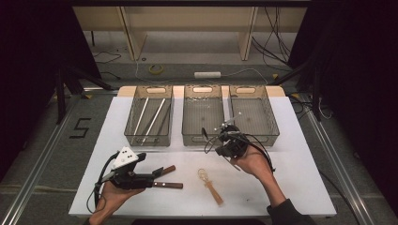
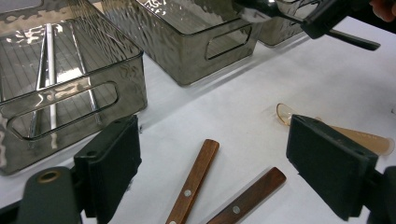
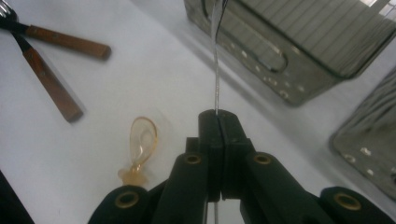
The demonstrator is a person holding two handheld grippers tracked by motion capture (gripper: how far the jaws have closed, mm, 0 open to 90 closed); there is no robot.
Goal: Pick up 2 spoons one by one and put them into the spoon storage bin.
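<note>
Jaws of the right gripper (image 3: pixel 218 116) are seen pressed together on a thin metal utensil (image 3: pixel 215 70), pinched edge-on near one end, with the long shiny part standing out ahead toward the bins. In the high view the right gripper (image 1: pixel 227 130) is held above the table, just before the middle bin (image 1: pixel 202 137) and the right bin (image 1: pixel 276 126), and the utensil (image 1: pixel 228 123) is angled up between them. The grip is judged narrow: only a sliver of metal is caught, so the utensil could swivel or slide out if the hand is tilted or jolted. A drop from here would likely land it on the white table (image 1: pixel 291 183) or across a bin rim rather than inside. The free end could also be knocked against the bin wall if it is carried in too low. Which bin is meant cannot be told; white sticks (image 1: pixel 149 117) are already lying in the left bin (image 1: pixel 132 136). The left gripper (image 2: pixel 224 163) is held with its jaws spread wide and empty, low over two wooden-handled utensils (image 2: pixel 194 184), with an amber plastic spoon (image 2: pixel 355 137) just beyond. If it were closed here, both handles could be caught together, since they lie close side by side.
</note>
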